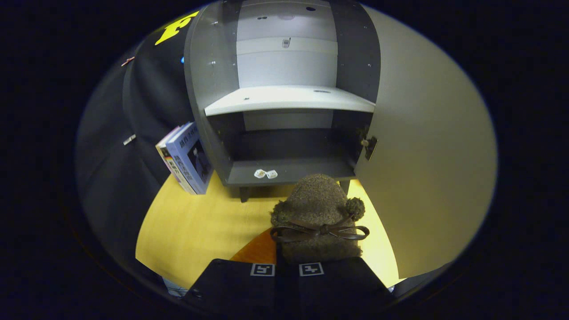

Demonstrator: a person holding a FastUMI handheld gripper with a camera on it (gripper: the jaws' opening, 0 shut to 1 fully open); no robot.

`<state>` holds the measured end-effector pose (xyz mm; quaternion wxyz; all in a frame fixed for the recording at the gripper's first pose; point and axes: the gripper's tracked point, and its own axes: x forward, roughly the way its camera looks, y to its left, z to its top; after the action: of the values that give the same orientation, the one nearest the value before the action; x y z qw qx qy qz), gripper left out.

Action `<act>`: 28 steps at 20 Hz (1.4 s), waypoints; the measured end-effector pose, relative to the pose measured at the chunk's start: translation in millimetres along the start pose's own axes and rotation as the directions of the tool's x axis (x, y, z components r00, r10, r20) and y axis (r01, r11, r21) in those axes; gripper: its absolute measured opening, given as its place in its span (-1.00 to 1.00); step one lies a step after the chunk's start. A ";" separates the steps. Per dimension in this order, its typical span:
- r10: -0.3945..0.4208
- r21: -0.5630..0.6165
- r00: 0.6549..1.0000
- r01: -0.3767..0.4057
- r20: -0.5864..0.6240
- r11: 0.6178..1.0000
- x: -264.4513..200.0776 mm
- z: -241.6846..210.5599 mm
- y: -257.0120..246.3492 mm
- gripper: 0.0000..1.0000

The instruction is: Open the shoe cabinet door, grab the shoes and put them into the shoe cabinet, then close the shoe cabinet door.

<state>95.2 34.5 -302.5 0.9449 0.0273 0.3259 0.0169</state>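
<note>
A brown fuzzy shoe [318, 218] with a leather bow and pompoms sticks out forward from between my fingers. My gripper [286, 266] is shut on its heel end and holds it above the yellow table [200, 226]. Straight ahead stands the grey shoe cabinet [286, 106] with its door [426, 146] swung wide open to the right. Inside it a pale shelf [289, 100] sits above a dark lower compartment [289, 146]. The shoe's toe reaches toward the cabinet's bottom board [289, 171], a short way short of it.
Two small white tags [265, 174] lie on the front of the bottom board. A pair of books [186, 158] leans against the cabinet's left side. A hinge plate [370, 146] sits on the door's inner edge. Black cloth hangs behind and to the left.
</note>
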 end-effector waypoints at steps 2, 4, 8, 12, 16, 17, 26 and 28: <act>-0.014 -0.009 1.000 0.015 0.008 1.000 -8.0 20.1 0.1 -0.90; -0.009 -0.009 1.000 0.009 0.028 1.000 -15.4 40.6 3.3 -0.90; 0.004 0.031 0.999 -0.006 0.049 1.000 -24.5 83.1 4.1 -0.89; 0.004 0.030 0.996 -0.006 0.084 1.000 -30.3 131.7 4.8 -0.90; 0.011 -0.014 0.995 -0.010 0.101 1.000 -26.3 169.0 15.1 -0.90; 0.014 -0.017 0.994 -0.012 0.107 1.000 -23.8 178.3 17.3 -0.90; 0.019 -0.039 0.993 -0.015 0.118 0.999 34.2 255.4 29.1 -0.90; 0.033 -0.038 0.995 -0.029 0.100 0.999 57.0 271.9 32.7 -0.90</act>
<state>307.3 58.9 -121.7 0.9600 0.0159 0.2773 0.0359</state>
